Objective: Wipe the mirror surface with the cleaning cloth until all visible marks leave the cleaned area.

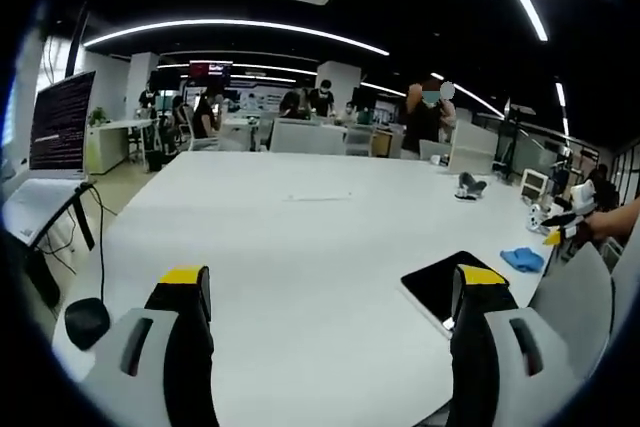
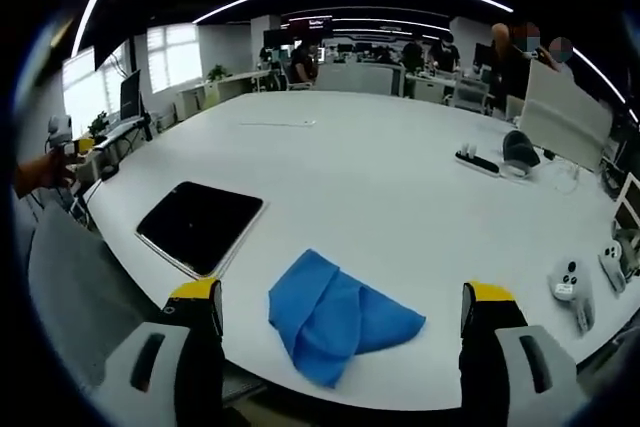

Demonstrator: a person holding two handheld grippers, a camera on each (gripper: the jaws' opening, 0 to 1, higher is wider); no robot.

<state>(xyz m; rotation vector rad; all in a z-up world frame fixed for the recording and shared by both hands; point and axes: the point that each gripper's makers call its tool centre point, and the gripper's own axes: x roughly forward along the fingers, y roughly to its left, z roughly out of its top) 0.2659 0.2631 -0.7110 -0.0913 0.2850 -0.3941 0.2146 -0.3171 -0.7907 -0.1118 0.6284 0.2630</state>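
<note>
Dark flat mirror (image 2: pixel 200 224) beside crumpled blue cleaning cloth (image 2: pixel 335 317) on table.

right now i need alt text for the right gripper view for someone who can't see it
A crumpled blue cleaning cloth lies on a large white table, between the open yellow-tipped jaws of the right gripper and not held. Beside it, toward the view's left, a dark rectangular mirror lies flat near the table edge, with an office behind.

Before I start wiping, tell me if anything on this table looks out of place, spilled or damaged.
Nothing stands out. The mirror lies flat near the table edge, showing no cracks. The blue cleaning cloth lies crumpled beside it, apart from it. No spills show. Both claws, left and right, are open and empty.
</note>
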